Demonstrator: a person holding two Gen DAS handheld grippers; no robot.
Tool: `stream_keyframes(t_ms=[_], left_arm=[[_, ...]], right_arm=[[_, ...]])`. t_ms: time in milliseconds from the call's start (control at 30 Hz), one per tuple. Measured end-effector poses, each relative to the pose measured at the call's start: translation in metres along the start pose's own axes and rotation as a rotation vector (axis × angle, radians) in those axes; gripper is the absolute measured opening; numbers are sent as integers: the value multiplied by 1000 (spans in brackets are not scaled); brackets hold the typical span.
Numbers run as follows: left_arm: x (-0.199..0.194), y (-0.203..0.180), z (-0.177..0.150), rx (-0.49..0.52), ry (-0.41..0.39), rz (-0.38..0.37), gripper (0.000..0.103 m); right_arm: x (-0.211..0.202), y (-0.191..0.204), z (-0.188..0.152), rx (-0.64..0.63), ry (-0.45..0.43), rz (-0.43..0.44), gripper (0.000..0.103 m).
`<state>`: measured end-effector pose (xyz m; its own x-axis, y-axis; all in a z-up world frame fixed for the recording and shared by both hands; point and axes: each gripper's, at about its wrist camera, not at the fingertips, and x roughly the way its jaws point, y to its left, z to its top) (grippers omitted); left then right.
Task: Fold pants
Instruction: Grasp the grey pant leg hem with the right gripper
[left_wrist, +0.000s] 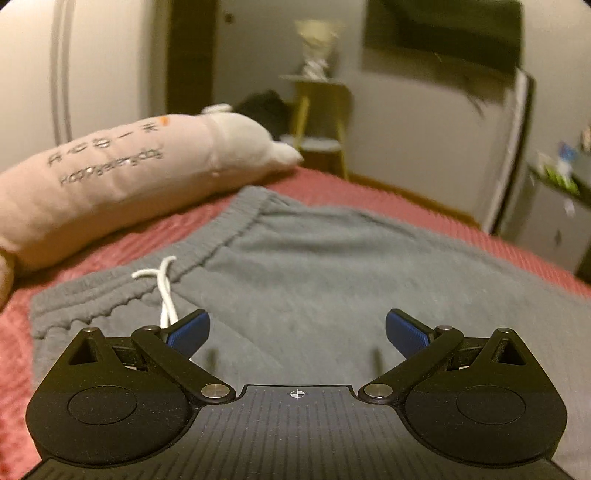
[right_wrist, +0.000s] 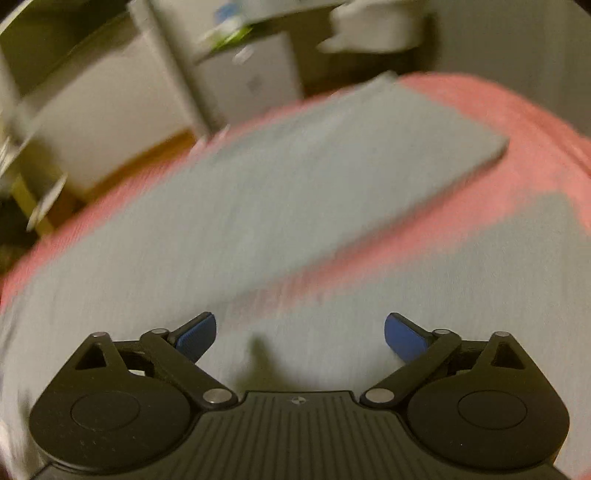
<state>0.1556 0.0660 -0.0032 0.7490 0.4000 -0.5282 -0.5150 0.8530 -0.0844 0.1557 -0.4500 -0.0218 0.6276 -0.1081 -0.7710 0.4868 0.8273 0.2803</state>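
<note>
Long pink plush pillow (left_wrist: 110, 173) printed with blurred lettering, not legibly readable. Grey pants (left_wrist: 295, 266) lie flat on the red bedspread (left_wrist: 424, 206), waistband nearest the pillow, white drawstring (left_wrist: 162, 291) beside the left gripper's (left_wrist: 297, 330) blue pad. Left gripper: fingers spread, empty, above the pants. Right gripper (right_wrist: 300, 334): likewise spread and empty, over the splayed legs (right_wrist: 314, 173).

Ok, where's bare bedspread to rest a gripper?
Bare red ribbed bedspread lies beyond the grey sweatpants' waistband, right of the long pink plush pillow, and between the two grey pant legs. Crowded around the white drawstring.
</note>
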Motion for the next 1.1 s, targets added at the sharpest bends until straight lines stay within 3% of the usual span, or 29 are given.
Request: stream_keyframes(t_ms=[33,100,233,300,367,467,600,733,800,833,967,1100], left_arm=[[3,2,-2,-8,-27,11,103],[9,2,-7,7,-73,46,103],[25,-8,-19,46,-60,56,103],[40,-14,-24,78,7,69,103],[52,-13,-25,76,70,80,103],[53,-10,-26,49,74,74,103],[51,-14,-29,65,75,83,103],[53,-10,-28,41,85,61,103],[53,-7,-26,23,88,45,103],[53,-5,-26,19,89,37,103],[53,0,-23,11,92,1,103],[42,1,-18,5,29,-64,103]], right_arm=[[16,0,23,43,-5,-4,74],[47,1,64,138,-17,-22,44],[104,5,129,291,-47,-44,43],[134,11,150,332,-53,-97,48],[160,14,158,339,-33,-133,55],[181,18,162,352,-26,-162,59],[196,31,167,267,-26,-246,55],[197,30,167,280,-44,-252,51],[196,35,159,211,-68,-313,26],[191,35,155,190,-73,-307,8],[133,17,141,209,-148,-210,6],[28,-32,91,258,-272,-62,6]])
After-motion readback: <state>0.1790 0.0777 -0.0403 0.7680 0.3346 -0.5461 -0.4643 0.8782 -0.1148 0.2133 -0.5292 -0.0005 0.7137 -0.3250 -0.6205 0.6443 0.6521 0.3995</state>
